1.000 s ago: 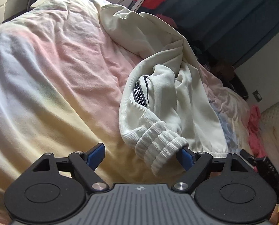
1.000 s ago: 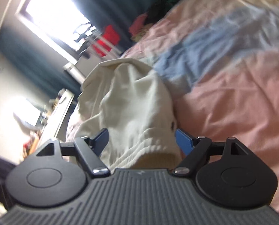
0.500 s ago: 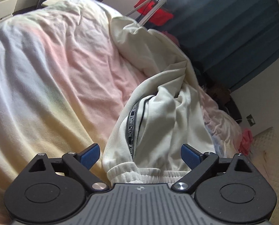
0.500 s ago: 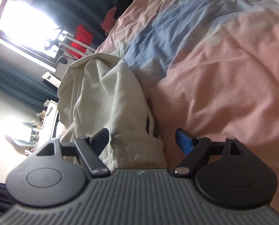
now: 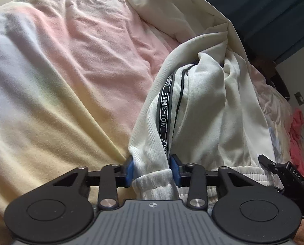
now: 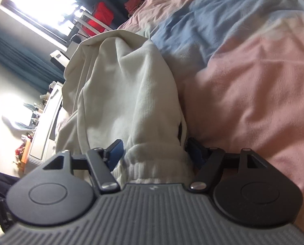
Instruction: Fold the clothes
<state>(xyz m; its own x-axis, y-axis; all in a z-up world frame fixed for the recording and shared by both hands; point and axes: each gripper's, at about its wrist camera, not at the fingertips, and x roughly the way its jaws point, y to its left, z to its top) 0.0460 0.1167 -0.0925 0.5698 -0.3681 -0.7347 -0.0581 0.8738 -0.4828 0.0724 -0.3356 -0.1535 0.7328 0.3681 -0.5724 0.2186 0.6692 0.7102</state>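
Two grippers gripping one cream garment on the pastel bedspread, your left gripper pinching its cuff at 6 o'clock, your right gripper clamping the ribbed hem, garment trailing toward 11 o'clock.

A bed's pastel pink, yellow and blue blanket carries a crumpled cream garment; pink clothing lies farther off.

Two hand-held grippers, left hand-held gripper and right hand-held gripper (blue-padded), one cream garment, one bedspread
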